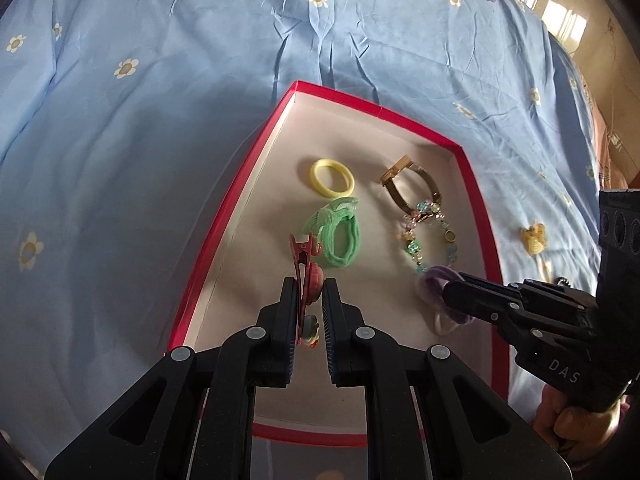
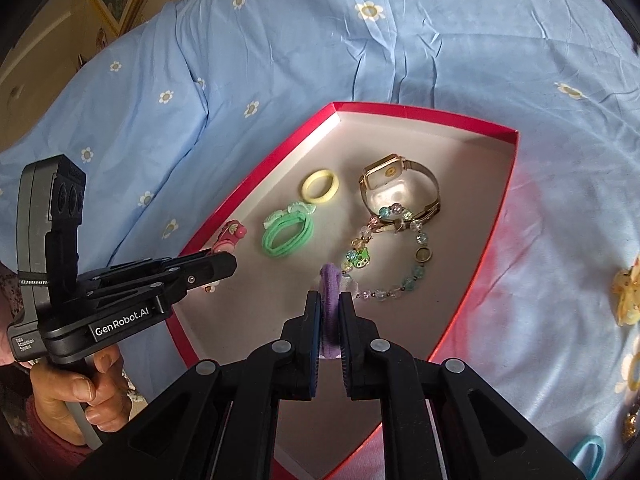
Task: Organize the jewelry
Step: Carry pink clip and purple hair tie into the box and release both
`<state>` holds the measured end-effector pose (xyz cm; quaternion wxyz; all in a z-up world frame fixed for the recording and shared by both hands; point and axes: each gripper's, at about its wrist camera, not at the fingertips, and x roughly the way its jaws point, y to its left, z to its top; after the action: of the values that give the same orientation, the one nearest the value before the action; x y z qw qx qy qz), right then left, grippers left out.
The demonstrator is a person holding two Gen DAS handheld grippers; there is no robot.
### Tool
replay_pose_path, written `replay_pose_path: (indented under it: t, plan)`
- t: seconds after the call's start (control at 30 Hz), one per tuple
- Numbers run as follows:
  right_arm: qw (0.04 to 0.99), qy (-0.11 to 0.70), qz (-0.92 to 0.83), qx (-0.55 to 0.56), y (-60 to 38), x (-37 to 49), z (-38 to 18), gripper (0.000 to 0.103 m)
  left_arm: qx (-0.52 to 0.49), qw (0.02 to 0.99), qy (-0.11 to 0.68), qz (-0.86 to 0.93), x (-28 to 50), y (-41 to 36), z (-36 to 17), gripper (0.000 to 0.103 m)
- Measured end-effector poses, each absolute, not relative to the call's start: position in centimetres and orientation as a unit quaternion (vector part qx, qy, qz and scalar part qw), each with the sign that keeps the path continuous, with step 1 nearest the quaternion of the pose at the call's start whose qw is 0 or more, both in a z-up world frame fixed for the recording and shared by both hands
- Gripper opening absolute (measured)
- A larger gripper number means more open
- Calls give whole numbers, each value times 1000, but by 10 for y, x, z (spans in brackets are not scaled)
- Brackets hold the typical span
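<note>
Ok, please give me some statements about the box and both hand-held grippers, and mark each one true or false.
1. The left hand-held gripper holds a red hair clip. True.
2. The right hand-held gripper is empty. False: it grips a purple hair tie.
3. The gold watch lies inside the red box. True.
4. The yellow ring lies on the blue sheet. False: it is in the box.

I see the red-rimmed box [image 1: 476,208] holding a yellow ring band [image 1: 333,177] at twelve o'clock, a green hair tie [image 1: 340,236] below it, a gold watch [image 2: 394,188] at two o'clock, a beaded bracelet [image 2: 386,260] touching it.
</note>
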<state>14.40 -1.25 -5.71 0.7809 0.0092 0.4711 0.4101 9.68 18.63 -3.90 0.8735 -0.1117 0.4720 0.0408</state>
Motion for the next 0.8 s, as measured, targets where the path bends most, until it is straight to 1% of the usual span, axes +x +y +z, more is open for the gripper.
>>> replay_pose_path:
  t: [0.43,0.53,0.67,0.8]
  plan:
    - [778,477,408,9,-12,148,-62,12,-104,868,484,43,101,180,-48,11]
    - [778,477,408,13,-13,148,-62,14,-104,867,485,46,101,180,-48,13]
    - [780,474,408,16,-16,149,-59,21,-105,868,483,51,100,182,-46,17]
    - [783,470,407,20,-19,148,-54,24,-107,870,479,54,96,183,-42,19]
